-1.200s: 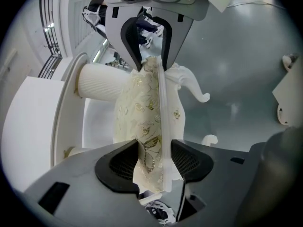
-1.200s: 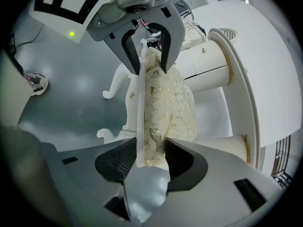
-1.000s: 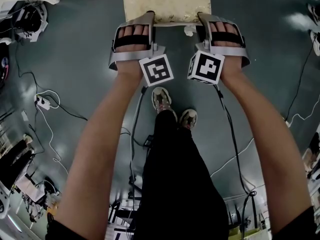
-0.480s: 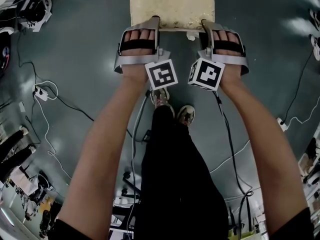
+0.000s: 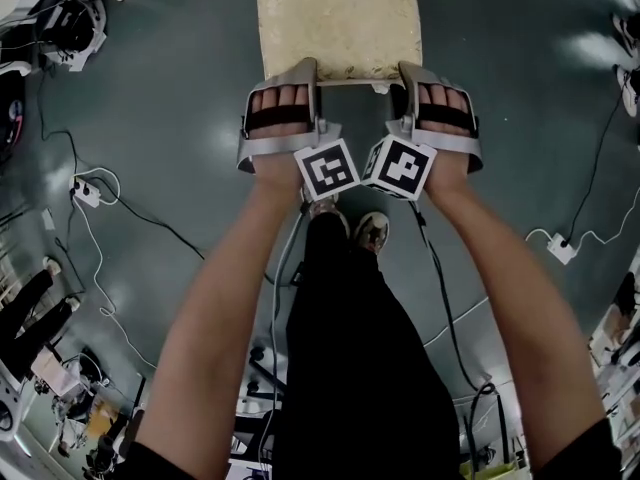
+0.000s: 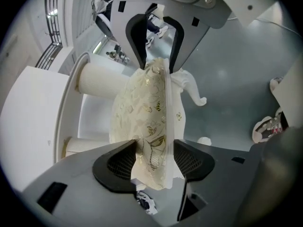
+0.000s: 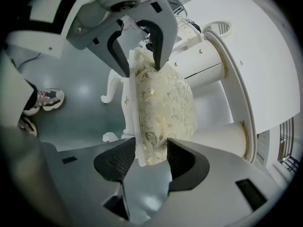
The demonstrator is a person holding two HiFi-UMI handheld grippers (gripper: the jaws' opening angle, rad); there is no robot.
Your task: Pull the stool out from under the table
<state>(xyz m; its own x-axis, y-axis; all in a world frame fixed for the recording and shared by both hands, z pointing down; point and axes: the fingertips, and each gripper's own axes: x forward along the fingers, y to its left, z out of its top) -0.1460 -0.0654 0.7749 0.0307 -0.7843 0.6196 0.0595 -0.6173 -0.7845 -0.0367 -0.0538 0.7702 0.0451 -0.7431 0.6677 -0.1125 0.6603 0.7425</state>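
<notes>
Nearest, on the side of the stool (image 5: 338,18) where the person stands, two shoes (image 5: 372,230) are on the grey floor (image 5: 170,108). Thin cables (image 5: 120,203) lie on this floor, to the left and to the right of the stool's front. Both bare arms (image 5: 230,298) reach forward to the stool's front edge.

The left tool (image 6: 151,161) is at the left front corner of the stool. Its two black pads (image 6: 119,162) have the seat between them, one on the cushion side and one on the white frame side. They touch the seat, and the jaws are just opening. The right tool (image 7: 146,157) is at the right front corner of the stool. The seat edge is between its pads, which lie against it, and these jaws are opening too.

The stool has a cream cushion (image 7: 163,98) with a gold leaf pattern and curled white legs (image 6: 194,91). It stands on the floor, straight ahead of the person. Behind the stool is the white worktop (image 6: 28,112) on ribbed columns (image 6: 102,82). How much of the seat is under it, I cannot tell.
</notes>
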